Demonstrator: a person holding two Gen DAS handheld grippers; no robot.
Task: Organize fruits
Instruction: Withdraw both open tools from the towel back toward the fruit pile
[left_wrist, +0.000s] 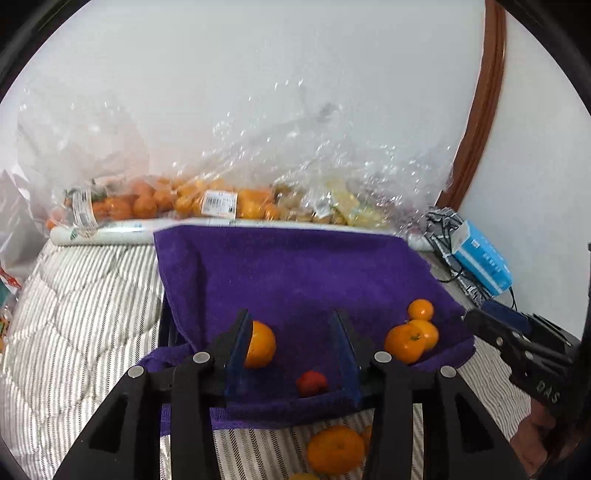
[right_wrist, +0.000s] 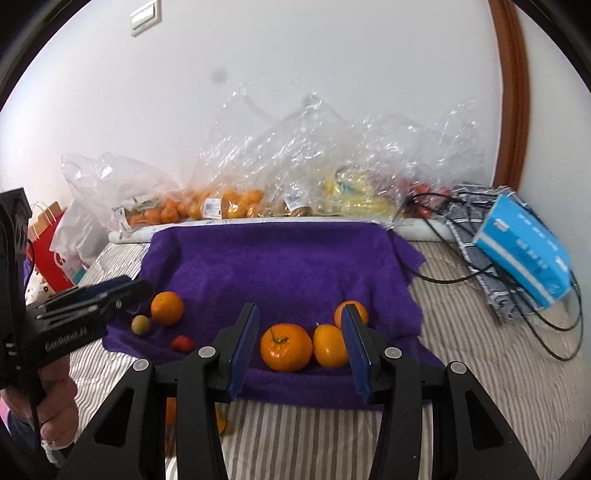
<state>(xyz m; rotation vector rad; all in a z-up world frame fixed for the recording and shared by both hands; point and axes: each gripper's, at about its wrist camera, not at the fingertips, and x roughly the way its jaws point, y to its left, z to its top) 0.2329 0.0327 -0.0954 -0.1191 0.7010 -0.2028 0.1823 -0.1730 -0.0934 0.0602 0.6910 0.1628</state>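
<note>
While both grippers hovered over the purple towel (right_wrist: 280, 258), the left gripper (left_wrist: 291, 354) and right gripper (right_wrist: 299, 350) had parted jaws gripping nothing. Three oranges (right_wrist: 286, 347) clustered near the towel's front right corner; another orange (right_wrist: 167, 307), a small red fruit (right_wrist: 182, 343) and a greenish fruit (right_wrist: 140, 324) lay toward its front left corner

blue tissue pack (right_wrist: 524, 254) right | black cable (right_wrist: 554, 325) | checked cloth (right_wrist: 480, 229) | red paper bag (right_wrist: 48, 258) left
</note>
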